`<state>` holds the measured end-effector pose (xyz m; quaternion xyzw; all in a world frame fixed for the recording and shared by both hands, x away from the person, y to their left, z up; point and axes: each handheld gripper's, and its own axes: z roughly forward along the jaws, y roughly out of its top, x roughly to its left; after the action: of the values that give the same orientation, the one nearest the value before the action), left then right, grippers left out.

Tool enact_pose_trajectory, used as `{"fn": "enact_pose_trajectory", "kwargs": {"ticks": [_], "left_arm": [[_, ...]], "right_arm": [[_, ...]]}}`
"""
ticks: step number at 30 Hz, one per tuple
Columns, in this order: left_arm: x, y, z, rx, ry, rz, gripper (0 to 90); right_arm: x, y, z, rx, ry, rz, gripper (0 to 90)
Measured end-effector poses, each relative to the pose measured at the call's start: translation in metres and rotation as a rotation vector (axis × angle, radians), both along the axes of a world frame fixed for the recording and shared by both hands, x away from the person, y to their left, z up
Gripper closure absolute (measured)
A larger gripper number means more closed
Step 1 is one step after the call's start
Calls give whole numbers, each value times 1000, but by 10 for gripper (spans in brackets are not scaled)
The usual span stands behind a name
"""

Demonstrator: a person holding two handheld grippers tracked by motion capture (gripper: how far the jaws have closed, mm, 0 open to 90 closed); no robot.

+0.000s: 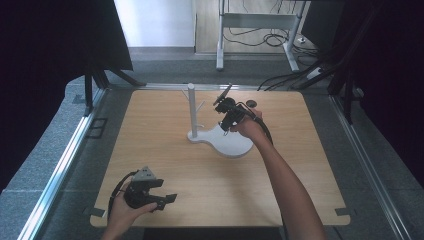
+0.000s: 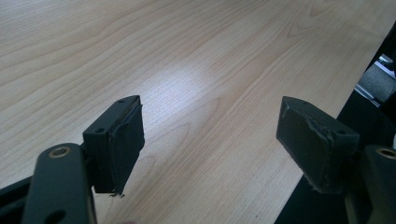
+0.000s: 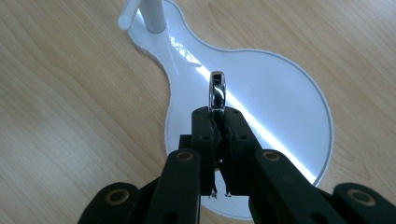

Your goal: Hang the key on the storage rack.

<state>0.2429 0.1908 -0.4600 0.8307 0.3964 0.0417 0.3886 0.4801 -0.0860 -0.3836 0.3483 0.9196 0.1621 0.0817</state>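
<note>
Clamped on ring (image 3: 217, 91), right gripper (image 3: 217, 116) jaws; keep upright, slide gently onto stand (image 3: 261, 93) peg (image 1: 201, 106).

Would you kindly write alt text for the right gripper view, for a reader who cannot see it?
The right gripper, its two black jaws shut, holds a shiny silver ring upright by its lower edge. Below lies the glossy white base of a stand on a pale wooden table, with the stand's white post at the top.

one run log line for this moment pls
right gripper: shut on silver ring, above white stand base | left gripper: open, nothing between jaws, over wooden table | post: upright
</note>
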Motion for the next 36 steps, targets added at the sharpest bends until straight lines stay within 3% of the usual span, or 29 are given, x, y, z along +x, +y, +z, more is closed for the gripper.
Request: {"fn": "enact_pose_trajectory", "kwargs": {"ticks": [12,36], "left_arm": [[0,1,1,-4,-6,8,239],[-1,4,3,-21,-19,15,241]], "right_arm": [[11,6,2,4,8,-4,849],[32,23,21,25,-13,-18,848]]}}
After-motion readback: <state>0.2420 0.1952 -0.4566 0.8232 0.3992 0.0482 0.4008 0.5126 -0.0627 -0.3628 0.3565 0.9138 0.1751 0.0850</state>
